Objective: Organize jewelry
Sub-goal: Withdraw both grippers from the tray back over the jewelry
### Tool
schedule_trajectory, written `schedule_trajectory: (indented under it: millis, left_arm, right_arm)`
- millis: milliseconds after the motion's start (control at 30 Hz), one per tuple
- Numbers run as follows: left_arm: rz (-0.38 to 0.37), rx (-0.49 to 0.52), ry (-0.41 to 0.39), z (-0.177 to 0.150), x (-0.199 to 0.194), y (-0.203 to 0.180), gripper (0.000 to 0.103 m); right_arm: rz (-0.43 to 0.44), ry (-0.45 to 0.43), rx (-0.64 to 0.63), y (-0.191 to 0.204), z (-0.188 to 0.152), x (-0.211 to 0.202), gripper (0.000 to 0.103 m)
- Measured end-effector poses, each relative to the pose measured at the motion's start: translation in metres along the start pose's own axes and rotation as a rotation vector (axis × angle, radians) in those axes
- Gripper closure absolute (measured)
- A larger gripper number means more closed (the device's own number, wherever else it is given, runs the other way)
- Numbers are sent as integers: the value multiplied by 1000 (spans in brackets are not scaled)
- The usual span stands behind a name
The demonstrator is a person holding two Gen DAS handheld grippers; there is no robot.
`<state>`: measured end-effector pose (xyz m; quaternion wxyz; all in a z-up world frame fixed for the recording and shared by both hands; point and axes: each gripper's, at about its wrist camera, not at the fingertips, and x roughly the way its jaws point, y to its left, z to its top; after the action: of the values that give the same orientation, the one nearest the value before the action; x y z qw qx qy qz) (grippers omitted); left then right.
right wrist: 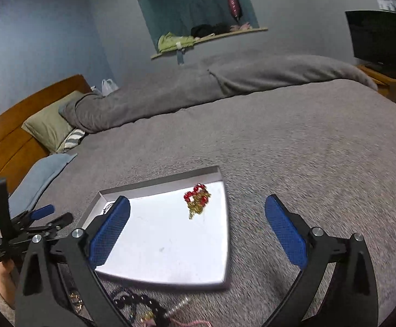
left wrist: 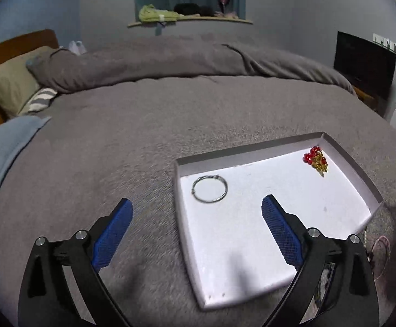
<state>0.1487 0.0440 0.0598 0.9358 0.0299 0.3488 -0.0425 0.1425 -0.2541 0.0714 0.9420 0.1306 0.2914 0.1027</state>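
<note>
A shallow white tray (left wrist: 252, 259) lies on the grey bed; it also shows in the right wrist view (right wrist: 170, 245). In it are a silver ring-shaped bangle (left wrist: 209, 189) at its far left and a red-bead and gold piece (left wrist: 316, 160) at its far right, also seen from the right wrist (right wrist: 197, 199). My left gripper (left wrist: 197, 218) is open and empty over the tray's near left edge. My right gripper (right wrist: 198, 222) is open and empty above the tray. A heap of loose jewelry (right wrist: 143, 306) lies on the blanket just in front of the tray.
The grey blanket (left wrist: 116, 150) covers the bed, with a rolled duvet (left wrist: 170, 62) at the back and pillows (left wrist: 9, 87) at the left. A wooden headboard (right wrist: 15, 125) is far left. A dark TV (right wrist: 377, 38) stands at the right. A pink bangle (left wrist: 380, 253) lies right of the tray.
</note>
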Motion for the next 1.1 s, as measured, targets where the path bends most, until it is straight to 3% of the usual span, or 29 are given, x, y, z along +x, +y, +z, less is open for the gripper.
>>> schedule_trajectory:
  millis: [300,400,533,600,867,1100]
  left_arm:
    - [-11,-25,-107,-42,-39,-17,7]
    - [-27,11,-100,-57,-43,-31,7]
    - [13,77,-130,-70,-50,-49,7]
    - [-14,89,-142,-78,-54,-55,7]
    - [-1,225,-167,-98,-60,-81,7]
    - [-38,202,-110,-112,-56,-76,6]
  right_arm:
    - [-60,-53,-30,-3,-46,-23,5]
    - [-64,-44,-46,-3,-62,-28,5]
    - [-71,-40,-46,-7,-74,-32,5]
    - [-84,-39,-45,-9,-79,-33,5]
    - [-95,-17,-32,-15,-95,-37,5]
    - [-88,-18,-10,-21,-102,-47,5]
